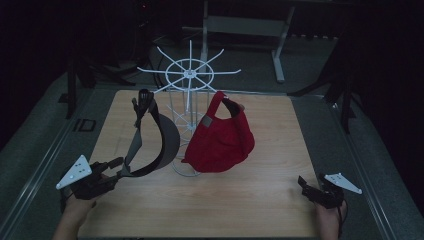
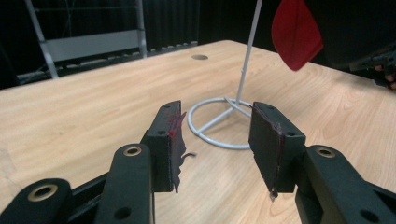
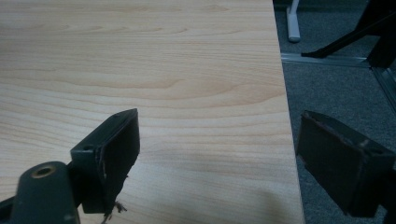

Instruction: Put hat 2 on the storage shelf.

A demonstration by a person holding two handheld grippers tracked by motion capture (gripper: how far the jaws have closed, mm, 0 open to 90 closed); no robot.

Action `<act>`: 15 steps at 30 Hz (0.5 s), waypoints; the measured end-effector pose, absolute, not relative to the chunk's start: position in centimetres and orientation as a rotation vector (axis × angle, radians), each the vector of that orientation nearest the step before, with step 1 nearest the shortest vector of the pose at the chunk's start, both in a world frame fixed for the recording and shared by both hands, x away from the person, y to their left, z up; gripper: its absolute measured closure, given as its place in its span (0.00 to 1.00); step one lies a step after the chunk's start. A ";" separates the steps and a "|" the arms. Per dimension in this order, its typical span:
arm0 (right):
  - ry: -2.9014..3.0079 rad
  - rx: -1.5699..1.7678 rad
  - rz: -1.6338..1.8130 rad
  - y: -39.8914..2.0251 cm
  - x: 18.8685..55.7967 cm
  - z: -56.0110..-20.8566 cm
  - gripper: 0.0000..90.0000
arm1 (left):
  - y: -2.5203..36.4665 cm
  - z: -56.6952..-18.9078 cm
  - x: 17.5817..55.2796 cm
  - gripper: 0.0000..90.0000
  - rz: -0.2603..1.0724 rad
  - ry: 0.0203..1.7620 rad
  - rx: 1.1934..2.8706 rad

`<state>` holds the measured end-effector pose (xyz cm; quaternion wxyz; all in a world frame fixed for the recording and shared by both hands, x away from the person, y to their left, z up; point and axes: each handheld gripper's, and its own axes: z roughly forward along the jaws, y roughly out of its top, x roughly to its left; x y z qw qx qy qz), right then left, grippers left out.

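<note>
A white wire rack (image 1: 190,75) stands mid-table, and its ring base (image 2: 219,121) lies just ahead of my left gripper's jaws. A red cap (image 1: 220,137) hangs from a spoke on the rack's right side, and its brim (image 2: 295,32) shows at the top of the left gripper view. A dark grey visor (image 1: 162,142) hangs by its strap on the rack's left side. My left gripper (image 1: 117,169) (image 2: 215,149) is open and empty, low at the table's front left, close beside the visor's lower end. My right gripper (image 1: 304,186) (image 3: 217,154) is wide open and empty at the front right.
The wooden table (image 1: 260,200) ends just right of my right gripper, with grey carpet (image 3: 336,84) beyond the edge. A grey metal frame (image 1: 277,50) stands behind the table. A small round hole (image 2: 200,57) is in the tabletop.
</note>
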<state>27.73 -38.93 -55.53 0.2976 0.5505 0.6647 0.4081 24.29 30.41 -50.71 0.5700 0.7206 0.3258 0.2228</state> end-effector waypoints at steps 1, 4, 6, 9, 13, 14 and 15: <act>1.766 1.464 1.084 -38.9 27.7 -55.5 0.15 | 30.3 -51.0 24.3 0.61 0.522 0.766 1.698; 1.766 1.460 1.084 -38.9 27.7 -55.5 0.15 | 30.1 -51.8 24.3 0.61 0.505 0.774 1.698; 1.770 1.461 1.083 -38.9 27.7 -55.5 0.15 | 29.9 -52.4 24.3 0.61 0.493 0.781 1.714; 1.768 1.461 1.081 -38.9 27.7 -55.5 0.15 | 29.7 -53.0 24.3 0.61 0.489 0.790 1.723; 1.763 1.462 1.083 -38.9 27.7 -55.5 0.15 | 29.6 -53.6 24.2 0.61 0.483 0.801 1.725; 1.763 1.461 1.085 -38.9 27.7 -55.5 0.15 | 29.6 -53.7 24.1 0.61 0.484 0.803 1.726; 1.762 1.460 1.086 -38.9 27.7 -55.5 0.15 | 29.5 -53.8 24.0 0.61 0.488 0.807 1.730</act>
